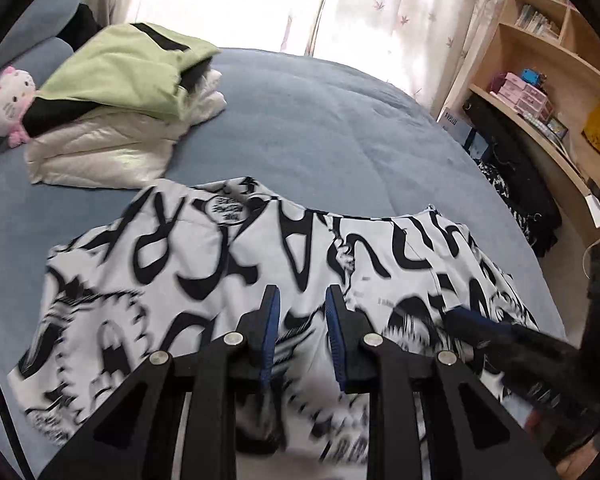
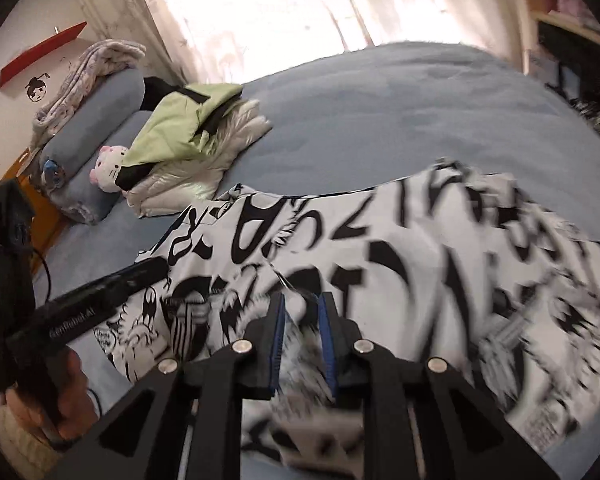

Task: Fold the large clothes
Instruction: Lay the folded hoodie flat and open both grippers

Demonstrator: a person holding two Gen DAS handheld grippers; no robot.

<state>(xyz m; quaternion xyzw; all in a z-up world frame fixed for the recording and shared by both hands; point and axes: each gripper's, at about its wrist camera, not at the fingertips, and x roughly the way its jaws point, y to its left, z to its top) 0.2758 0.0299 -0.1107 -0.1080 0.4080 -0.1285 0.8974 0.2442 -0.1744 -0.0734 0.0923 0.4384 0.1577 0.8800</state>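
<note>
A large white garment with black graffiti print (image 1: 204, 264) lies partly folded on the blue bed (image 1: 320, 120); it also shows in the right wrist view (image 2: 420, 248). My left gripper (image 1: 302, 300) hovers just above its near part with the jaws apart and no cloth between them. My right gripper (image 2: 302, 304) has its jaws a narrow gap apart with a bunch of the garment's cloth between them, blurred. The right gripper also shows at the right of the left wrist view (image 1: 480, 328), lying on the cloth. The left gripper shows at the left of the right wrist view (image 2: 148, 272).
A stack of folded clothes, green (image 1: 112, 68) on white (image 1: 100, 152), lies at the bed's far left beside a pink and white plush cat (image 1: 8, 100). Blue pillows (image 2: 96, 120) line the headboard side. A wooden shelf and desk (image 1: 540, 80) stand right of the bed, with dark clothes (image 1: 520, 200) below.
</note>
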